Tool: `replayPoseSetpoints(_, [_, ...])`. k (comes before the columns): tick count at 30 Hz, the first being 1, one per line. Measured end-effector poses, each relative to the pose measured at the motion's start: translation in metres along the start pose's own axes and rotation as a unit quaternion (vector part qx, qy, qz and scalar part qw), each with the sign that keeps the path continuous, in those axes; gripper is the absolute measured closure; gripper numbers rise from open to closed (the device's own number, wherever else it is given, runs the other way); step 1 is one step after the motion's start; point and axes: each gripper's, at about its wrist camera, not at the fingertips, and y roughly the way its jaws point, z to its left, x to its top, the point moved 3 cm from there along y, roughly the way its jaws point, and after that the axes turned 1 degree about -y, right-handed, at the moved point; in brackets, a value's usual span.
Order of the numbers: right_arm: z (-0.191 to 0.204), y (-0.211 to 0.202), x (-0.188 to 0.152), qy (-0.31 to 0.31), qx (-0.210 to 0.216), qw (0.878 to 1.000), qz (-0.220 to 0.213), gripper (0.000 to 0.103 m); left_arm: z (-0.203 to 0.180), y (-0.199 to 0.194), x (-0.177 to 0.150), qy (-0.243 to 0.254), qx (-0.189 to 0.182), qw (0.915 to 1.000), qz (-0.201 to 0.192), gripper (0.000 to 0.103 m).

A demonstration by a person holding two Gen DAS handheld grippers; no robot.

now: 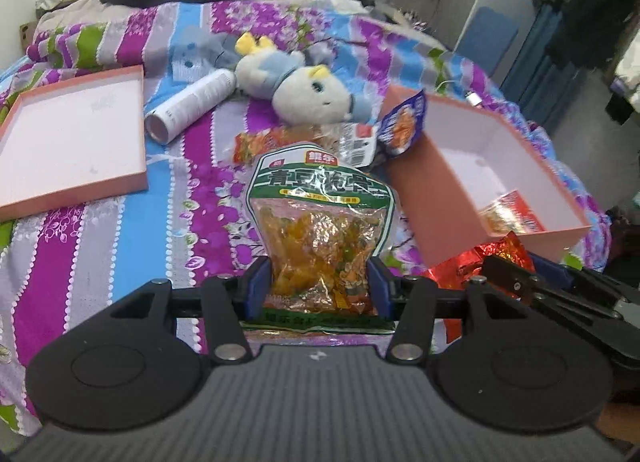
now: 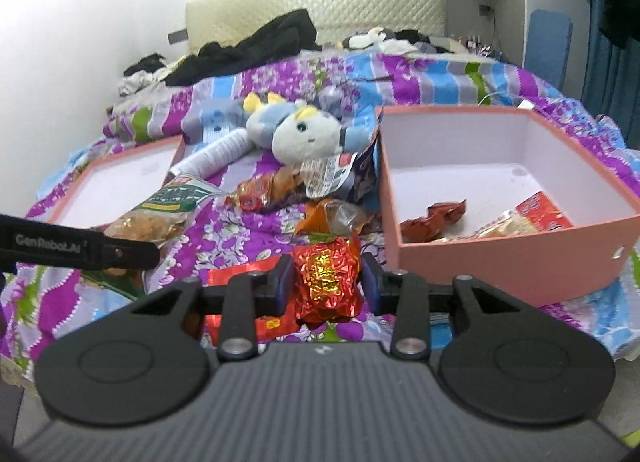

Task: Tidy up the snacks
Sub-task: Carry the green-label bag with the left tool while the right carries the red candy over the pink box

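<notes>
Blk grippers (image 1: 320, 282), blue jaws, silver screws

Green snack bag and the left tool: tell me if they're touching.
Touching. The left wrist view shows the left tool with both blue pads pressed against the sides of the green snack bag, which bulges between them, held off the bedspread.

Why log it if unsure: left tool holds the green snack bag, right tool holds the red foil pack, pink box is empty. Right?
Not quite: the pink box already holds snacks, per the right wrist view. Left tool on green snack bag, right tool on red foil pack: correct.
</notes>
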Motion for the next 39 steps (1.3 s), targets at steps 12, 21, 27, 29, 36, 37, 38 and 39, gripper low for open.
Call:
replayPoseSetpoints(12, [-0.032,-0.055,-0.005,0.047,-0.024,0.999,-0.005,0.064,-0.048,-0.044,-0.021,0.025,-0.044,0.9987,-0.002,0.045])
replayPoseSetpoints(21, [-0.069,-0.091,-0.009,0.074,-0.064,0.995,-0.013,0.064,-0.094,-0.037,-0.02,0.046,-0.091,0.9947,0.01,0.045])
replayPoseSetpoints(27, [-0.095,-0.084,-0.003,0.09,-0.076,0.993,-0.014,0.064,-0.123,-0.01,-0.002,0.057,-0.118,0.9913,0.019,0.045])
replayPoseSetpoints(29, [-0.105,-0.077,0.001,0.09,-0.08,0.993,-0.015,0.064,-0.132,0.0,0.005,0.062,-0.121,0.9906,0.015,0.045])
replayPoseSetpoints(36, [-0.147,-0.038,0.028,0.092,-0.095,0.991,-0.028,0.064,-0.173,0.047,0.046,0.095,-0.142,0.9852,0.012,0.044])
replayPoseSetpoints(37, [-0.154,-0.032,0.032,0.093,-0.097,0.99,-0.029,0.064,-0.179,0.056,0.053,0.1,-0.144,0.9844,0.011,0.044])
replayPoseSetpoints(38, [-0.161,-0.025,0.036,0.094,-0.098,0.99,-0.03,0.064,-0.185,0.065,0.06,0.105,-0.146,0.9836,0.01,0.043])
replayPoseSetpoints(39, [-0.166,-0.018,0.039,0.094,-0.1,0.99,-0.029,0.063,-0.19,0.074,0.066,0.111,-0.146,0.983,0.009,0.043])
